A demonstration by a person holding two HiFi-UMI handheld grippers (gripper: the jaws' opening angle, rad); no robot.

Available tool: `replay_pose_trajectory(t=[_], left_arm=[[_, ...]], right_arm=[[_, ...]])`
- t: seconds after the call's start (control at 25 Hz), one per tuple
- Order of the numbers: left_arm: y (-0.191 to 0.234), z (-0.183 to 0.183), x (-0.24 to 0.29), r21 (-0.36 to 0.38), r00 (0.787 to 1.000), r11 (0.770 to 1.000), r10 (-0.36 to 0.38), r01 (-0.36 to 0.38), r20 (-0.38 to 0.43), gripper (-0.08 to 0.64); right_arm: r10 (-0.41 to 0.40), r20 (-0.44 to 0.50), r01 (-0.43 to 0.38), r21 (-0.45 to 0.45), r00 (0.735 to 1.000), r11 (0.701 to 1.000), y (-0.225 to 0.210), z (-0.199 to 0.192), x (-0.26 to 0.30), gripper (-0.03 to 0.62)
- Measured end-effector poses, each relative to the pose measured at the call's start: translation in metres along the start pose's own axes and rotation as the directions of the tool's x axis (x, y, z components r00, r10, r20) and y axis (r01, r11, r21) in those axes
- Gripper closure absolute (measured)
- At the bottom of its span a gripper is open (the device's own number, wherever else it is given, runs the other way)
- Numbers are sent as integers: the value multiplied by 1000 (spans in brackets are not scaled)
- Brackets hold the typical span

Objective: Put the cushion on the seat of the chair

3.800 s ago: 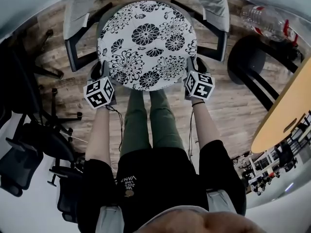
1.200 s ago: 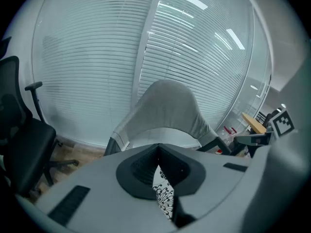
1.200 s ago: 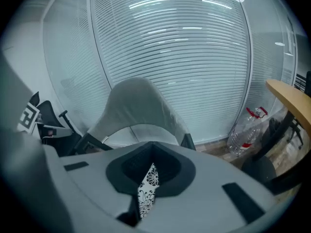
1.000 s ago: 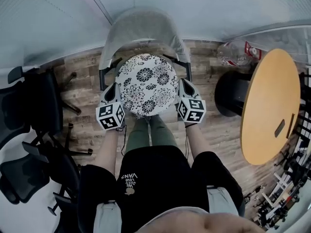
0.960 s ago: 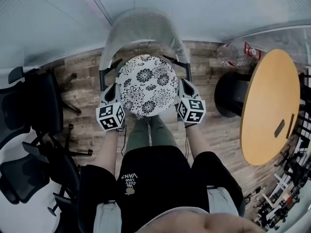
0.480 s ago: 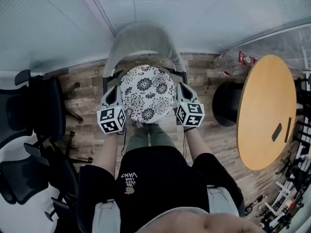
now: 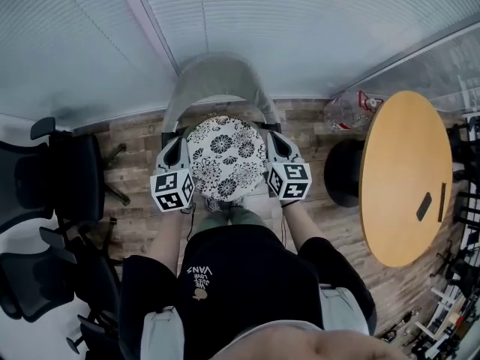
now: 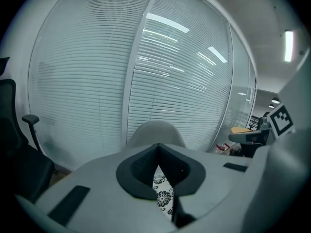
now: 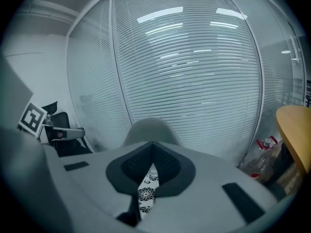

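Far left, black office chairs (image 7: 45,178) stand on the wooden floor (image 7: 135,137), well apart from me. Next comes my left gripper (image 7: 182,152), its fingers (image 8: 141,174) clenched on the left edge of the cushion (image 7: 226,156); in the left gripper view a strip of the black-and-white flower print shows pinched between the dark pads. The cushion is round and hangs in the air between my two grippers, roughly level, just in front of my legs. From the head view it covers the seat of the chair (image 7: 217,81), so I cannot tell how far above the seat it is; the grey backrest rises just beyond it, with white blinds (image 7: 300,28) behind. My right gripper (image 7: 271,147) has its fingers (image 9: 167,171) clamped on the cushion's right edge, and the same print shows between them in the right gripper view. Further right, a clear bottle (image 7: 349,111) with a red label lies on the floor near the glass wall, and a round wooden bench (image 7: 405,148) stands beside it, well clear of the chair.
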State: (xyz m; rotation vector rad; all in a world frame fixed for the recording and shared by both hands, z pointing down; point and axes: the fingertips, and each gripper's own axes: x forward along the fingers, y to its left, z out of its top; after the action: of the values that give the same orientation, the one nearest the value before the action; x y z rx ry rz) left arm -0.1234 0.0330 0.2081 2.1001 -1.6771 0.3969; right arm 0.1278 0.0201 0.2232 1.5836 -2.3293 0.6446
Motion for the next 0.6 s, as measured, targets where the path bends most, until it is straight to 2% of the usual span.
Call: replay_pose_trajectory(t=[0.6], left_arm=[[-7, 55, -35, 32, 992, 999, -8, 4, 123, 549]], right_arm=[[14, 119, -10, -35, 993, 999, 9, 54, -24, 575]])
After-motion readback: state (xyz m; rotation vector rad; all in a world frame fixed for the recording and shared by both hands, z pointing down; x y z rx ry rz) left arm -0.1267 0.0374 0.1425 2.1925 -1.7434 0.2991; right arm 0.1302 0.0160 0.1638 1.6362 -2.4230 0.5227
